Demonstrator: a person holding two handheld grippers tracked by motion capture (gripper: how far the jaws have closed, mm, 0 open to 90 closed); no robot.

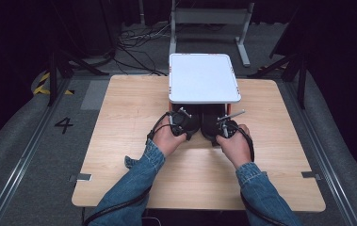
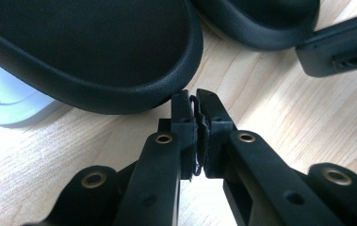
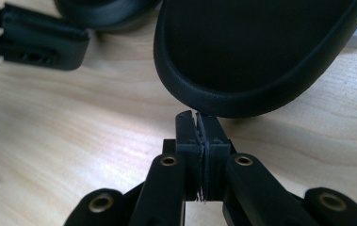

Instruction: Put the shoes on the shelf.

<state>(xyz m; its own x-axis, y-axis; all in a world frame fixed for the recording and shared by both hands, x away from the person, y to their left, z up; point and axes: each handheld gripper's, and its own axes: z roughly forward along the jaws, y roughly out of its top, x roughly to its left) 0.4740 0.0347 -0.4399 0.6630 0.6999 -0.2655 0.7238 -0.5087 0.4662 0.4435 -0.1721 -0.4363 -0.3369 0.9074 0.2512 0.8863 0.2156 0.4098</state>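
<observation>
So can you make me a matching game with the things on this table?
Things:
1. white tray
2. left black shoe
3. left gripper
4. table

Descriptions:
A. light wood
B. jaws shut, tips right by a shoe's rim
C. raised on a stand at the far side
D. lies under the tray's near edge

Pairs: 1-C, 2-D, 3-B, 4-A
</observation>
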